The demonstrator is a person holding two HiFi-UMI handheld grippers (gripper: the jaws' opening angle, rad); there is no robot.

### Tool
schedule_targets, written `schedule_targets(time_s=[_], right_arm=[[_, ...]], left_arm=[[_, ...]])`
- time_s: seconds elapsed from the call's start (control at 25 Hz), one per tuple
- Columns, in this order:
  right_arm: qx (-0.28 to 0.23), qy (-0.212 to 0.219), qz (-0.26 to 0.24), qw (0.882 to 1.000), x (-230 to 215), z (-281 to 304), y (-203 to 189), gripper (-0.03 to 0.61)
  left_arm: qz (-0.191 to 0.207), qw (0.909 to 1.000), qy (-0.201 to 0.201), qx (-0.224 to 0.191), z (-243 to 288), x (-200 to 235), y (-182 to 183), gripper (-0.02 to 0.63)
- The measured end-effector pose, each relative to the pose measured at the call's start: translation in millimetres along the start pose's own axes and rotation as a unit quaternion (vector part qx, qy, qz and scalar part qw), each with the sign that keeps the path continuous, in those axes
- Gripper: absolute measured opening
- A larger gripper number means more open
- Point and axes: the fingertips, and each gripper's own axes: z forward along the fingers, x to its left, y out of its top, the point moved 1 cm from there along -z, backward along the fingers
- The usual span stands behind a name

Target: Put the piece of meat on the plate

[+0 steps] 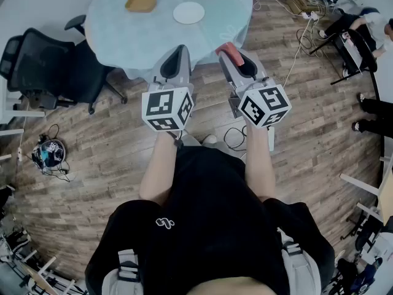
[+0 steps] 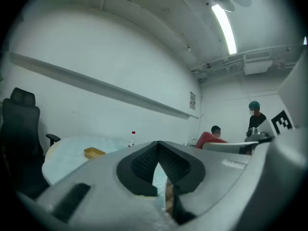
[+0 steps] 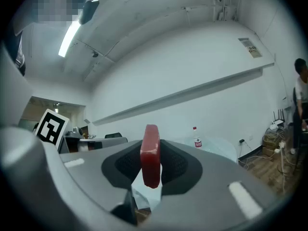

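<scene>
The piece of meat (image 3: 150, 155) is a flat red slab standing on edge between the pads of my right gripper (image 3: 151, 150), which is shut on it. In the head view the meat (image 1: 225, 47) pokes out of the right gripper (image 1: 229, 51) just short of the round table's near edge. The white plate (image 1: 188, 12) lies bare on the pale blue tablecloth, farther off and slightly to the left. My left gripper (image 1: 178, 50) hovers beside the right one, level, with its pads together and nothing between them (image 2: 158, 150).
A yellow wooden tray (image 1: 140, 3) sits left of the plate on the table (image 1: 123, 35). A bottle (image 3: 197, 139) stands on the table. A black office chair (image 1: 43, 66) is to the left. Cables (image 1: 301, 29) and seated people (image 1: 368, 23) are at the right.
</scene>
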Motion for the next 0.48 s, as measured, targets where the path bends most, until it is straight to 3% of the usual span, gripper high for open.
schedule_targets(time_s=[0.24, 0.48], right_arm=[[-0.004, 0.024, 0.035, 0.999, -3, 4, -2, 0.101], [0.013, 0.027, 0.039, 0.999, -3, 29, -20, 0.102]], left_arm=[[0.002, 1.0000, 0.005, 0.004, -4, -6, -4, -0.005], [-0.021, 0.9994, 0.020, 0.020, 5, 27, -22, -0.005]])
